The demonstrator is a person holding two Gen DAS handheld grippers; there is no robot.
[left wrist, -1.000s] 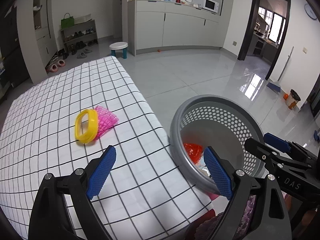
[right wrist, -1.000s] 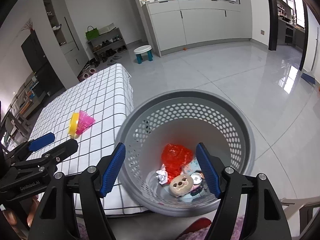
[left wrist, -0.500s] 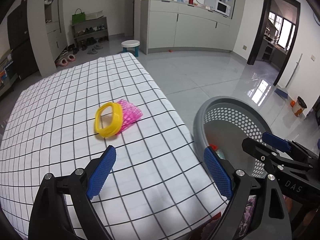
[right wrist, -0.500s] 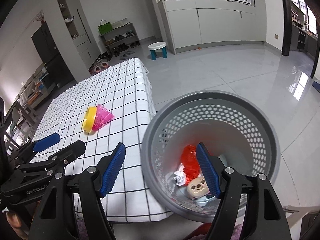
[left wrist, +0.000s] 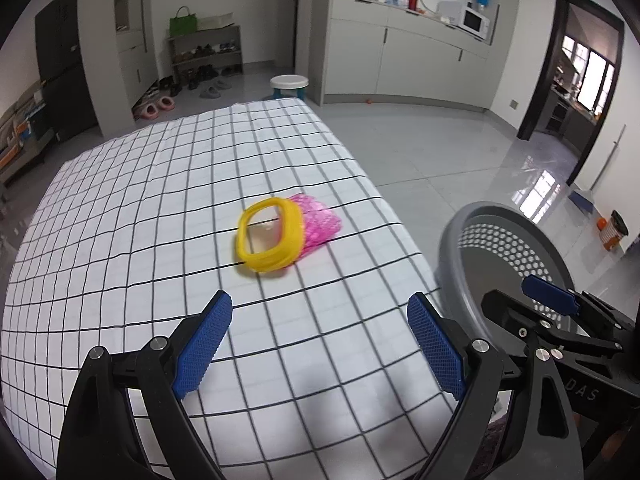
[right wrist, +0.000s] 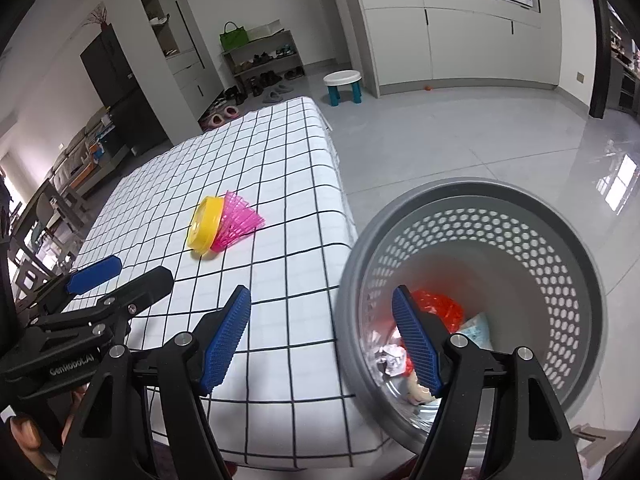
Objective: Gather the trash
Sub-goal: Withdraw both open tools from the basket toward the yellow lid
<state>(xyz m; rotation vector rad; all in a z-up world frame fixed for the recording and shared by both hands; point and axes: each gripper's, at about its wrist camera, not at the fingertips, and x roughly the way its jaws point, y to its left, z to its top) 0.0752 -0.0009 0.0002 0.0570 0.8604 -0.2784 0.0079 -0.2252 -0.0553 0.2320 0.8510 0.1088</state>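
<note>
Both grippers are empty with jaws apart: the left gripper hangs over the checked table, the yellow-rimmed pink cup lying ahead; the right gripper straddles the basket rim.

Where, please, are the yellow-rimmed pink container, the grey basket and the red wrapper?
yellow-rimmed pink container [left wrist: 269,240]: left wrist view, yellow rim.
grey basket [right wrist: 472,191]: right wrist view, far rim.
red wrapper [right wrist: 442,307]: right wrist view, crumpled top.
</note>
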